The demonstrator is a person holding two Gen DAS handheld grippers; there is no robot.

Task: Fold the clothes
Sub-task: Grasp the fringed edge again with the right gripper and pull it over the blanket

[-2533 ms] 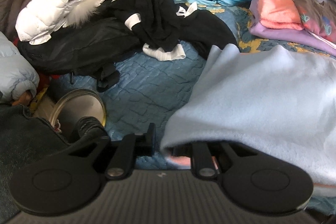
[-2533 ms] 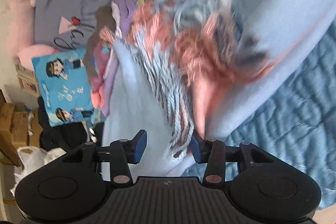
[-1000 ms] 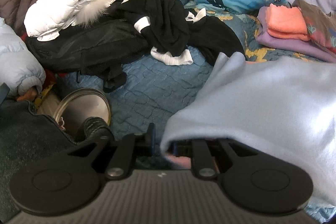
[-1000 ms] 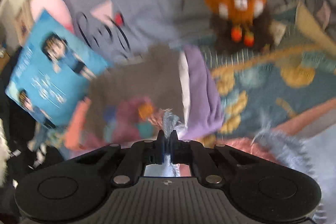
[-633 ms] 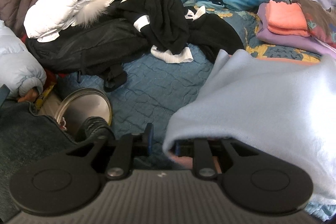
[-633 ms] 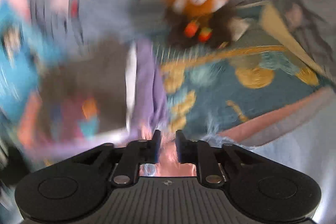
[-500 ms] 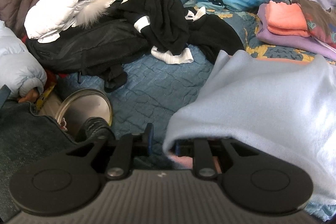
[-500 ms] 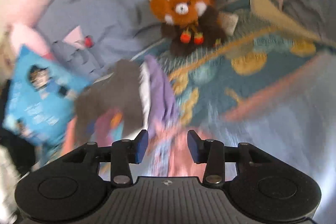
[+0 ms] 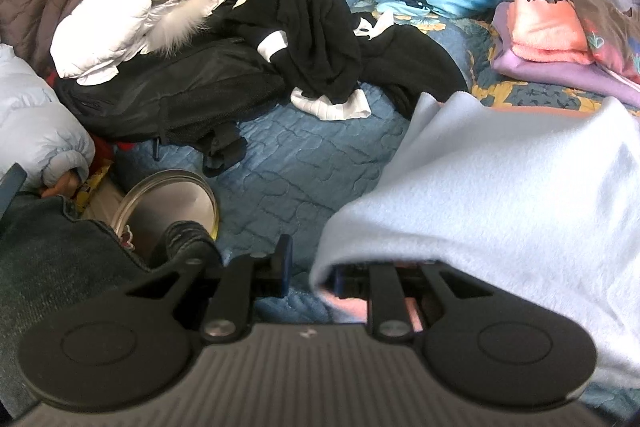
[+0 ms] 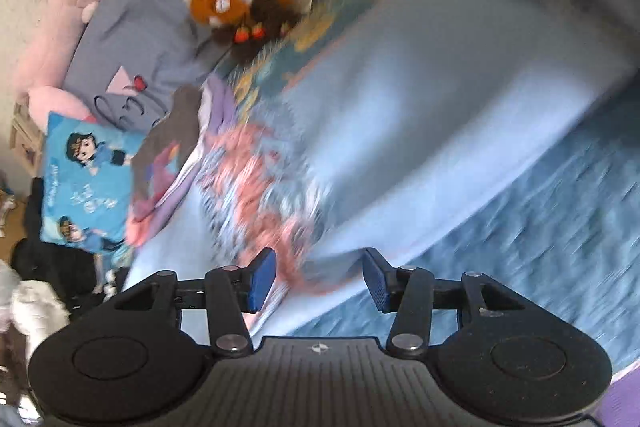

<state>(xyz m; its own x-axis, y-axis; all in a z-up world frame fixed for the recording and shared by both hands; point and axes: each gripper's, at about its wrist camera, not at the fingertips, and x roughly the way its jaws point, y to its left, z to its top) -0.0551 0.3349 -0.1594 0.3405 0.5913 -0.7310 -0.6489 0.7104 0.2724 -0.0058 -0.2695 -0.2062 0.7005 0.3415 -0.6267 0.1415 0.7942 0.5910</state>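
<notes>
Left wrist view: blue quilted bed surface (image 9: 320, 155), black clothes (image 9: 320, 43) heaped behind. Pale blue fleece (image 9: 500, 195) drapes over the left gripper (image 9: 310, 265); one finger is hidden, so its state cannot be told. Right wrist view, blurred: right gripper (image 10: 318, 281) jaws opening, unclamped, above the fleece's fringed edge (image 10: 264, 183).

The pale blue fleece (image 9: 500, 195) hides one left finger; the right view is motion-blurred.
</notes>
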